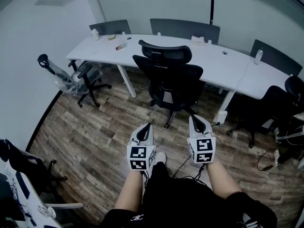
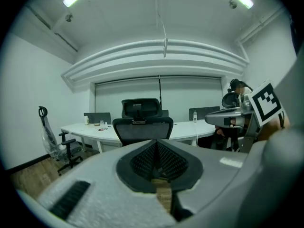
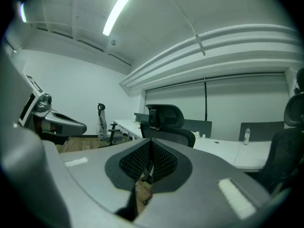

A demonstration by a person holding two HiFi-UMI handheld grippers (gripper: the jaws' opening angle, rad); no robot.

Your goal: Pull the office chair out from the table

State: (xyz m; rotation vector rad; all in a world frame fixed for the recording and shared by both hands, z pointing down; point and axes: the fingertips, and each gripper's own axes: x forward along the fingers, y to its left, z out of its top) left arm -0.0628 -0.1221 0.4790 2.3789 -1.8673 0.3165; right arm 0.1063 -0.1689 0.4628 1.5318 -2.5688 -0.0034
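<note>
Presently, the long white table (image 1: pixel 213 63) runs along the far wall. The black office chair (image 1: pixel 168 80) stands on the wood floor (image 1: pixel 95 127), pushed in at the table's near edge, about midway along it (backrest towards the person). The left gripper (image 1: pixel 148 126) and right gripper (image 1: pixel 193 118) are side by side, short of the chair, jaws closed together on nothing.

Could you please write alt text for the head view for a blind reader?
The left gripper and right gripper, both shut, point at a black office chair at a white table, not touching it. A plastic-wrapped chair stands at left.
</note>
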